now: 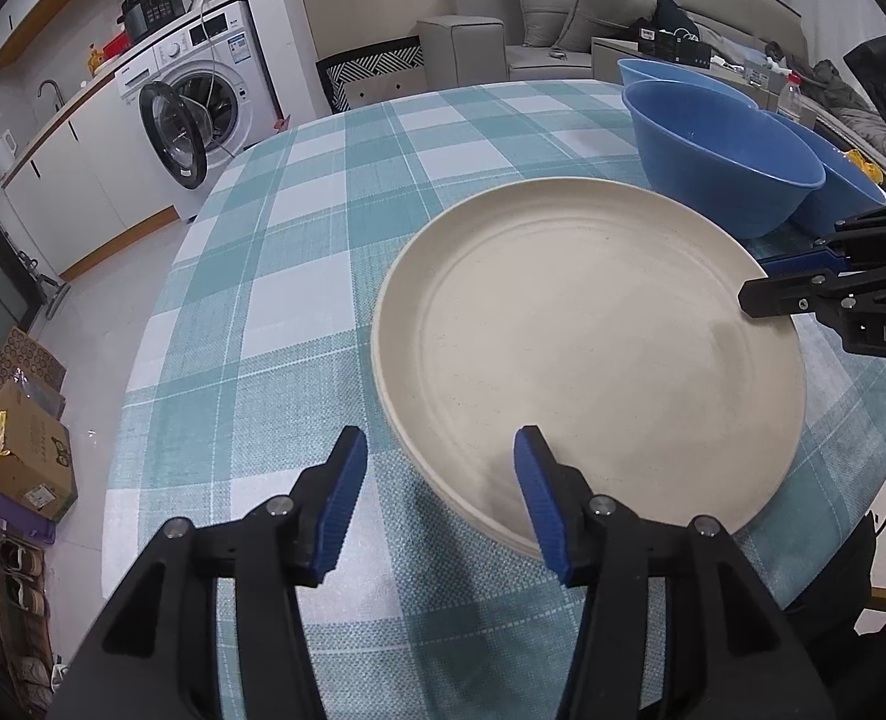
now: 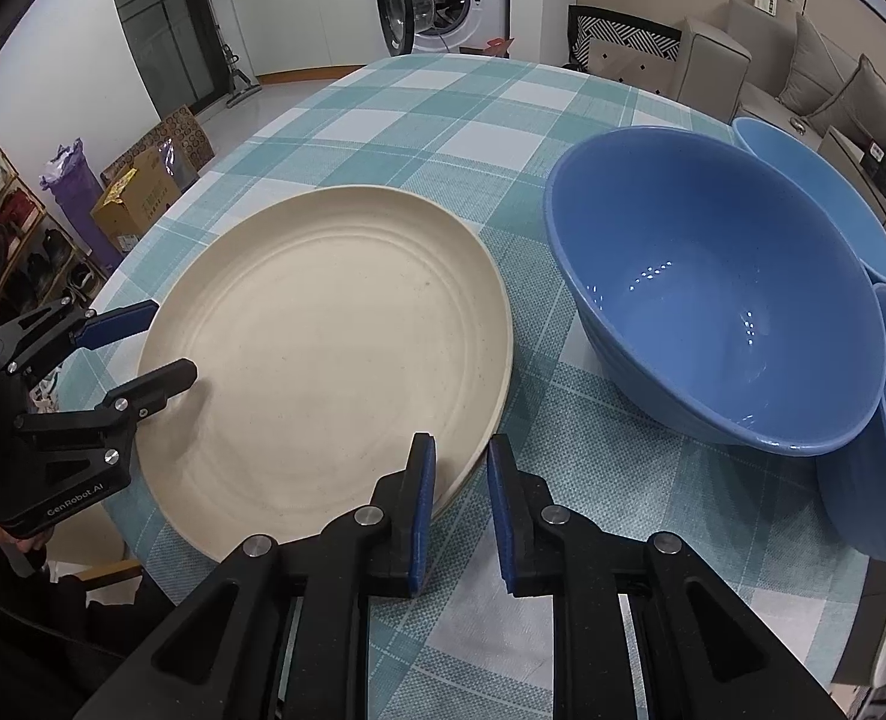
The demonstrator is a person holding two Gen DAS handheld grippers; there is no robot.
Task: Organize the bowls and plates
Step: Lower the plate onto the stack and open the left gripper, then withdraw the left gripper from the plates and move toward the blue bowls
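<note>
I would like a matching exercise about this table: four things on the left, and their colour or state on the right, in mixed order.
1. plate stack
2. nearest bowl
3. tablecloth
4. left gripper

a. blue, empty
b. open, astride the plate rim
c. cream, lying flat
d. teal and white checks

Pairs: 1-c, 2-a, 3-d, 4-b

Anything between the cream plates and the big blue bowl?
No: only bare checked tablecloth separates the cream plates from the big blue bowl, clearest in the right wrist view.
</note>
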